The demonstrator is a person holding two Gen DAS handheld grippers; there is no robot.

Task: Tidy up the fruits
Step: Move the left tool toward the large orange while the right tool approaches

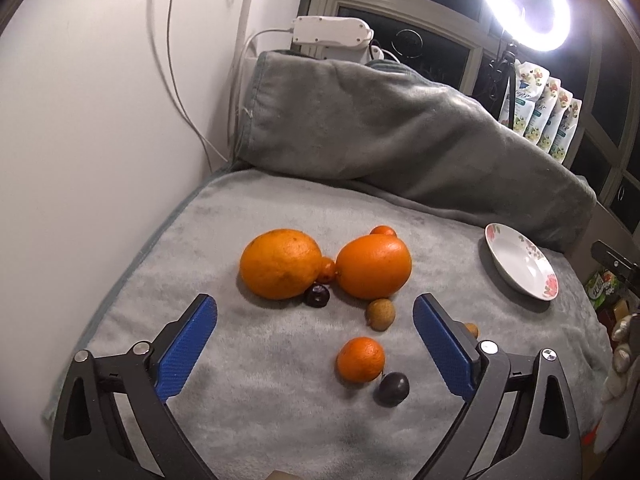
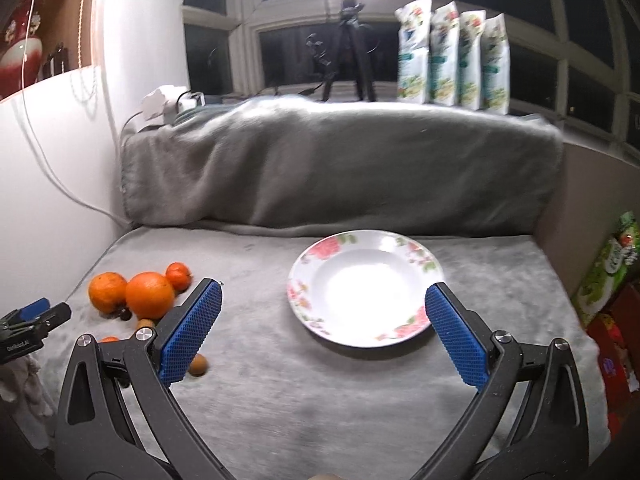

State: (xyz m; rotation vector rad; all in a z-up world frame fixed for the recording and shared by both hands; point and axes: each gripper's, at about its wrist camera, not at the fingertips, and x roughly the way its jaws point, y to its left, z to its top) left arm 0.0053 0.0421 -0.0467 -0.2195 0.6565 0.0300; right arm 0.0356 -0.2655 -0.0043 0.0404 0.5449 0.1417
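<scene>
Left gripper (image 1: 315,316) is held wide apart, nothing between the blue pads (image 1: 188,344); no fruit is touched. Right gripper (image 2: 323,320) is likewise spread and empty, aimed at the floral plate (image 2: 308,280), which is seen framed between its fingers and holds nothing yet.

Fruit is all loose on the grey blanket (image 1: 260,400). Just ahead of the left gripper's fingertips two large oranges (image 1: 280,264) sit side by side, with a tiny orange fruit (image 1: 327,271) wedged between them and another small one (image 1: 383,231) behind the right-hand orange. A dark plum (image 1: 317,296) lies just beyond the tips, near centre. A brown longan-like fruit (image 1: 381,314) lies toward the right finger. A mandarin (image 1: 361,360) lies inside the finger span, right of centre, with a second dark plum (image 1: 393,389) touching or almost touching it, nearer the camera. Another small brown fruit (image 1: 472,329) is partly hidden behind the right finger.

Step judged: approach to first pick, plate as likely destination; nothing sorted so far.

For a good grasp: the mandarin is probably best taken first, being already between the fingers. The gripper should be centred on it, since it sits off to the right. Pads should be lowered to its widest part, clear of the plum beside it. Closing should be gentle; soft skin, round shape, rolling on plush fabric is likely. The plum could be nudged away if the approach is skewed.
</scene>
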